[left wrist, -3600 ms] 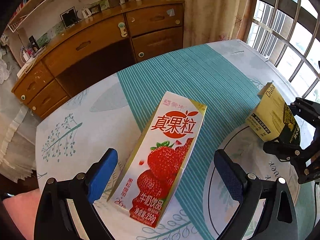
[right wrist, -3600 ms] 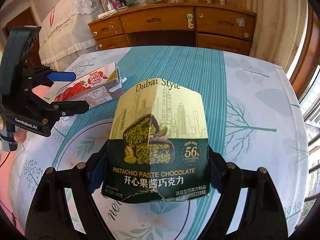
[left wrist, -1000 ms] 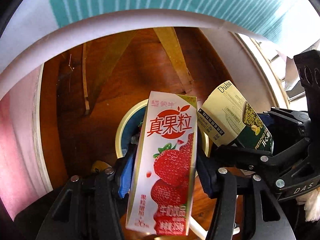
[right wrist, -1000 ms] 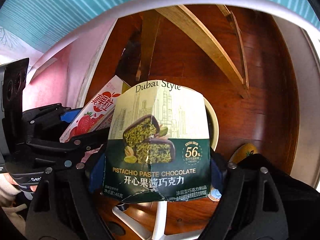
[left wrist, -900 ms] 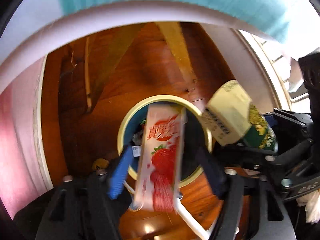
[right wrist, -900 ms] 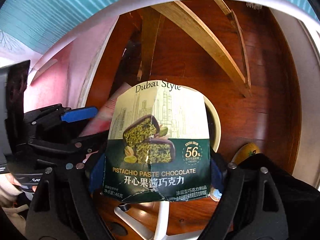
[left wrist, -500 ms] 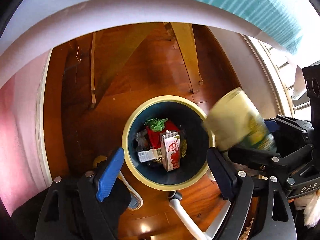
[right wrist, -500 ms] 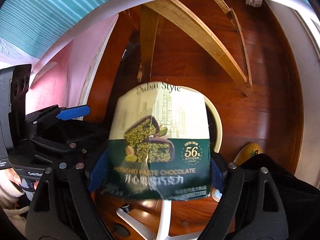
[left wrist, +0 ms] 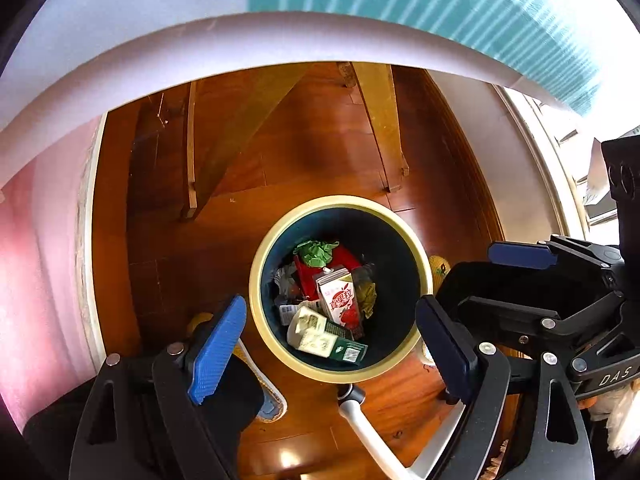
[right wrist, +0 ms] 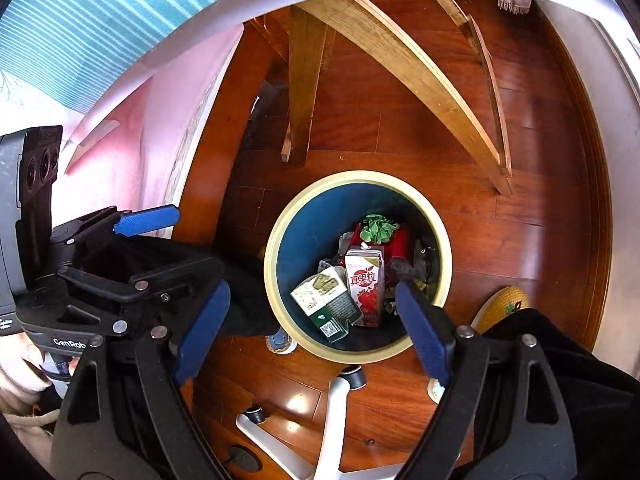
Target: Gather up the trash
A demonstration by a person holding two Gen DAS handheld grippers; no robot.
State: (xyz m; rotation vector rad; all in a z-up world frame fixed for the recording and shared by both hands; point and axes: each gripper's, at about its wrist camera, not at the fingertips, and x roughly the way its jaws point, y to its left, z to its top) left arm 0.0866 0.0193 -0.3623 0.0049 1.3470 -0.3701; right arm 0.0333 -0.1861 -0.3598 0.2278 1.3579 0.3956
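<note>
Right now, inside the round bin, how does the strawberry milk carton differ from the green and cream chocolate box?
The strawberry milk carton is white and red, tall and narrow. The green and cream chocolate box is wider, dented and torn open. Both lie on other trash in the yellow-rimmed blue bin.

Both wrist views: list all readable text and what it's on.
"真果粒" on the milk carton in the bin.
"GenRob", cut off, on the left tongs, seen in the right view.
"DAS" on the right tongs, seen in the left view.
Chocolate box: a QR code and fine print, too small to read.
</note>
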